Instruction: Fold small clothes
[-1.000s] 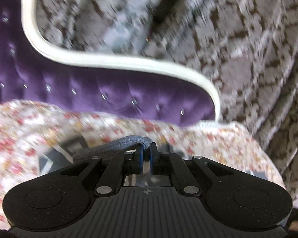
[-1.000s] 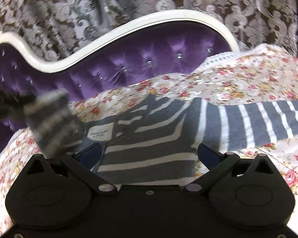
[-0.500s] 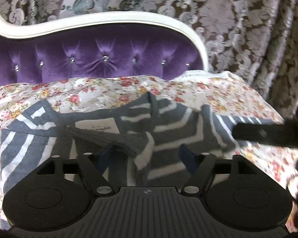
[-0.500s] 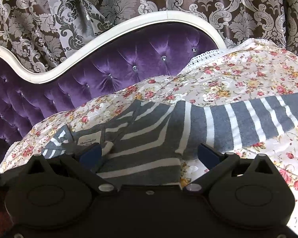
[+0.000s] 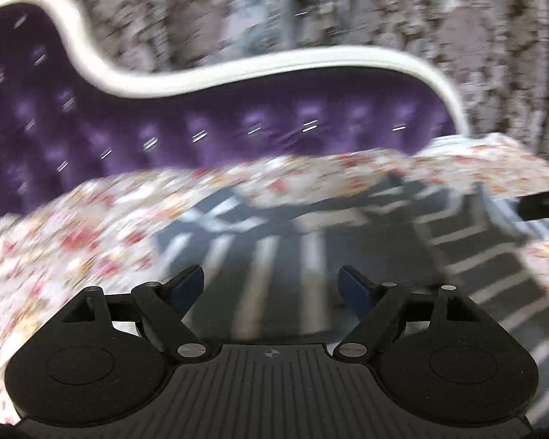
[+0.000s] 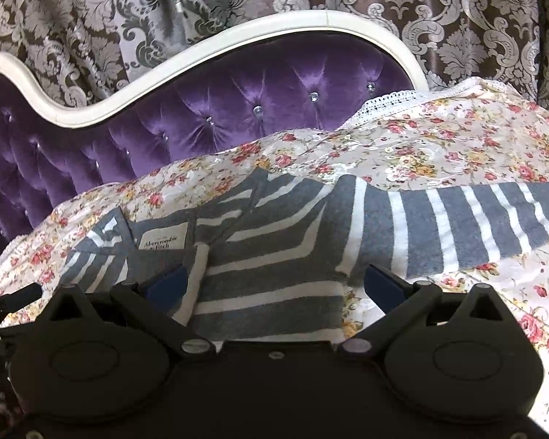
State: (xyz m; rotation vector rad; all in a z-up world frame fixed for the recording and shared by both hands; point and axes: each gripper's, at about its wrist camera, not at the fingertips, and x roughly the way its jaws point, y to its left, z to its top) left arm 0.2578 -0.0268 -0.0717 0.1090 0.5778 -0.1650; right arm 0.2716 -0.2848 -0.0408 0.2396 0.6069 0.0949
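A grey and white striped shirt [image 6: 274,256] lies on the floral bedspread, its neck label [image 6: 161,241] facing up and one sleeve [image 6: 475,219] stretched out to the right. My right gripper [image 6: 272,282] hovers open low over the shirt's body, its pads apart on either side of the cloth. In the blurred left wrist view the shirt [image 5: 274,256] shows between and beyond the fingers of my left gripper [image 5: 272,287]. Its jaws are opening and the pads press on nothing. A dark part of the right gripper [image 5: 541,206] pokes in at that view's right edge.
The floral bedspread [image 6: 439,146] has a lace edge and covers the whole bed. Behind it stands a purple tufted headboard [image 6: 238,109] with a white curved frame [image 6: 216,51]. Patterned brown and silver curtains [image 6: 457,18] hang behind that.
My left gripper was shut on a fold of the grey cloth, then let it go and spread its jaws. It has sunk toward the shirt's left part. The right gripper has stayed put.
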